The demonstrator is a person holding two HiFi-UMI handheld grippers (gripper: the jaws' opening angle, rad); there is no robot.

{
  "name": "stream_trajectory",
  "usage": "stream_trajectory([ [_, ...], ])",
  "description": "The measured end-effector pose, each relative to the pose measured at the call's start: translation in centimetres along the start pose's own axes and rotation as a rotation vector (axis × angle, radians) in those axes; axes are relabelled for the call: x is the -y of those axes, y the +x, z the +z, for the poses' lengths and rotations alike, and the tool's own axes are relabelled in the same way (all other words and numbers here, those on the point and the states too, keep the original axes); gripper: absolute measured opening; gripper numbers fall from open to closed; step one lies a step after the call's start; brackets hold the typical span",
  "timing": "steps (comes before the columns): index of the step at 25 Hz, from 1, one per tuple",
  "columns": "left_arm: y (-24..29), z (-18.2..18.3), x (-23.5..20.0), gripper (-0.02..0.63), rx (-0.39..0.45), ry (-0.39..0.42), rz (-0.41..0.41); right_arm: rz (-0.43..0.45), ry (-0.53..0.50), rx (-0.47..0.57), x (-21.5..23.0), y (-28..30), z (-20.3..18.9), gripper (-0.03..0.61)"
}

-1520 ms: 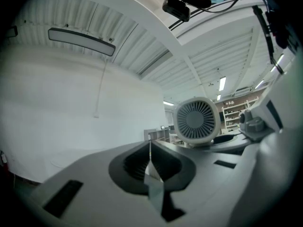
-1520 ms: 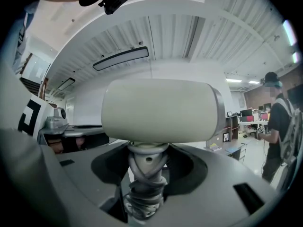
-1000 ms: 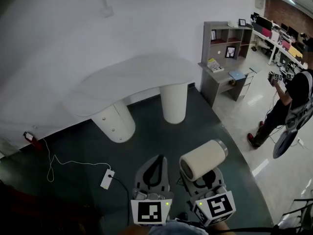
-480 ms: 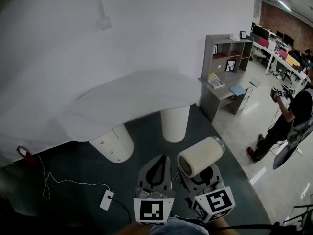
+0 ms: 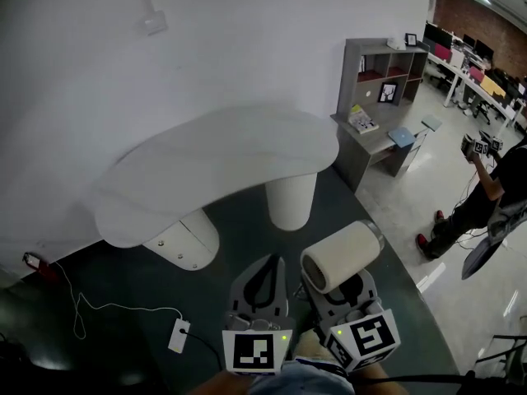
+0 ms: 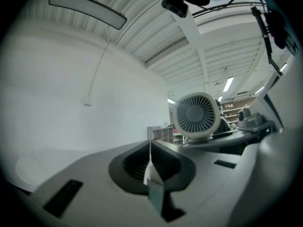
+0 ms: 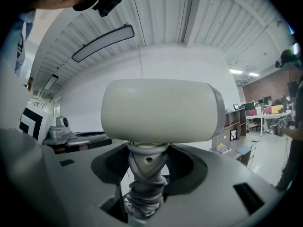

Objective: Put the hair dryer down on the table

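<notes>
Currently R tongs (image 5: 342,293) are clamped on the handle of the cream hair dryer (image 5: 341,257), holding it up over the dark floor (image 5: 123,278), clear of the white surface (image 5: 214,151), w/ L tongs (image 5: 265,278) just beside, jaws pressed together & empty.

The cream cylindrical hair dryer (image 5: 342,257) sits atop the right gripper (image 5: 344,293), its handle between the jaws. The left gripper (image 5: 265,271) lies just left of it. The white curved-top table (image 5: 222,159) stands ahead of both, and the grey shelved desk (image 5: 383,97) ahead to the right.
</notes>
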State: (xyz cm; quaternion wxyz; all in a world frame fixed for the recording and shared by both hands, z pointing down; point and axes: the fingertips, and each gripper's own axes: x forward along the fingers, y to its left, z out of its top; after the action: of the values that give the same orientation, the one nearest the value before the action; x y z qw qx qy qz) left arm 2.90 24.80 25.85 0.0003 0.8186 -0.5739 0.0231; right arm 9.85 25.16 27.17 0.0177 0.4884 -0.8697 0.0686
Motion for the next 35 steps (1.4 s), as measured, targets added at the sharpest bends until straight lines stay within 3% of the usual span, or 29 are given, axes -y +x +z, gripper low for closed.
stream_trajectory([
  [10, 11.2, -1.0, -0.4, 0.012, -0.059, 0.015, 0.028, 0.031, 0.047, -0.042, 8.4, 7.8, -0.4, 0.222],
  [18, 19.5, -0.3, -0.4, 0.012, -0.083, 0.050, 0.078, 0.111, 0.095, -0.062, 14.4, 14.0, 1.0, 0.222],
  [29, 24.0, 0.5, -5.0, 0.012, -0.078, 0.053, 0.174, 0.203, 0.087, -0.042, 15.8, 21.1, 3.1, 0.222],
  [35, 27.8, -0.3, -9.4, 0.012, -0.077, 0.009, 0.193, 0.215, 0.063, -0.076, 15.8, 26.3, 2.7, 0.222],
])
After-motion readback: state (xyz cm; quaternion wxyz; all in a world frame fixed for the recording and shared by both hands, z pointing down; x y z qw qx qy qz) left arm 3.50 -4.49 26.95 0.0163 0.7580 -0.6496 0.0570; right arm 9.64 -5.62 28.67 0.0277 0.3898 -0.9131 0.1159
